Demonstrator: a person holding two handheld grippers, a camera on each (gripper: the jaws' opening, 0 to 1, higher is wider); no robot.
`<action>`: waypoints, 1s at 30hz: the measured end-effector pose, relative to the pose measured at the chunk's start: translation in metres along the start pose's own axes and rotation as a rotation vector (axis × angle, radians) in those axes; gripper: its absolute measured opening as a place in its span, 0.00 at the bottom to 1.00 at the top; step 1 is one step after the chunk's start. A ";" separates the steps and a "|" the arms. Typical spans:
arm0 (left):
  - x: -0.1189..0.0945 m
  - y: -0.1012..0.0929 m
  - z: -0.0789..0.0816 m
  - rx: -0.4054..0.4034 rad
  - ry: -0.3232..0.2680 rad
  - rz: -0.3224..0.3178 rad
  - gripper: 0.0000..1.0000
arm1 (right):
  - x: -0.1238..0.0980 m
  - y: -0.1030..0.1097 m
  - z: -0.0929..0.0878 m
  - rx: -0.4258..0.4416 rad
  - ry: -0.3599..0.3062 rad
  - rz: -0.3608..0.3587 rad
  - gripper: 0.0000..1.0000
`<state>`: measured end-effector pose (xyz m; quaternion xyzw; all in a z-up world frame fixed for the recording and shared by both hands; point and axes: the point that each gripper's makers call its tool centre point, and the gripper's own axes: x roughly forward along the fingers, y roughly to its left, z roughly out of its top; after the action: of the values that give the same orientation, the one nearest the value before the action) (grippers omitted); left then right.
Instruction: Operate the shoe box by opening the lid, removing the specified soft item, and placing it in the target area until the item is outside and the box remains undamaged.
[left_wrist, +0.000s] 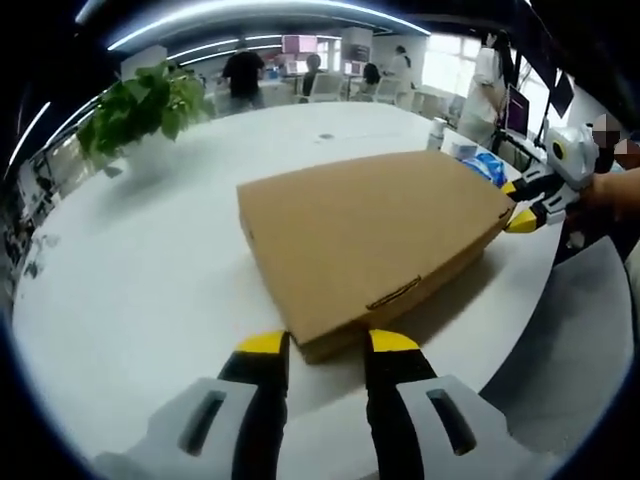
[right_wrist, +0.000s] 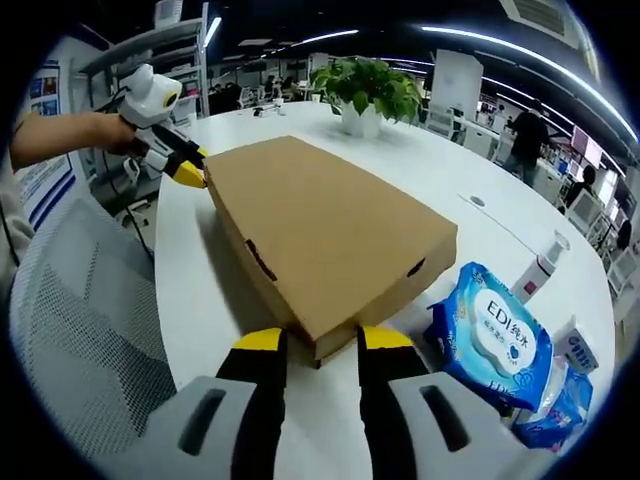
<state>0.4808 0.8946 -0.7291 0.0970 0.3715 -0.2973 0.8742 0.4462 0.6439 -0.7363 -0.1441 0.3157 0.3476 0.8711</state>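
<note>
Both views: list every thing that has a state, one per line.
Box: lid closed, flat on table.
Left gripper: open, jaws astride a box corner.
Right gripper: open, jaws astride the opposite corner.
Wipes pack: flap shut, lying beside box.
Plant: upright.

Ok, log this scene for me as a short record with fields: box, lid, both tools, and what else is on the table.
box: flat brown cardboard shoe box on the round white table
lid: closed
left tool: open, jaws straddling one box corner
right tool: open, jaws straddling the opposite corner
nearby: blue wet-wipes pack, white spray bottle, potted green plant
</note>
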 end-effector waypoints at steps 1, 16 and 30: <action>0.000 0.000 0.000 -0.001 0.000 0.000 0.28 | 0.000 -0.001 0.000 0.000 -0.001 -0.001 0.25; 0.015 0.011 0.016 0.006 0.006 -0.010 0.28 | 0.010 -0.019 0.008 0.023 -0.004 -0.013 0.25; 0.034 0.019 0.035 0.006 0.008 -0.015 0.28 | 0.020 -0.045 0.015 0.033 -0.001 -0.022 0.25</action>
<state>0.5320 0.8810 -0.7293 0.0979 0.3746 -0.3046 0.8702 0.4953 0.6295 -0.7369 -0.1329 0.3195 0.3330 0.8772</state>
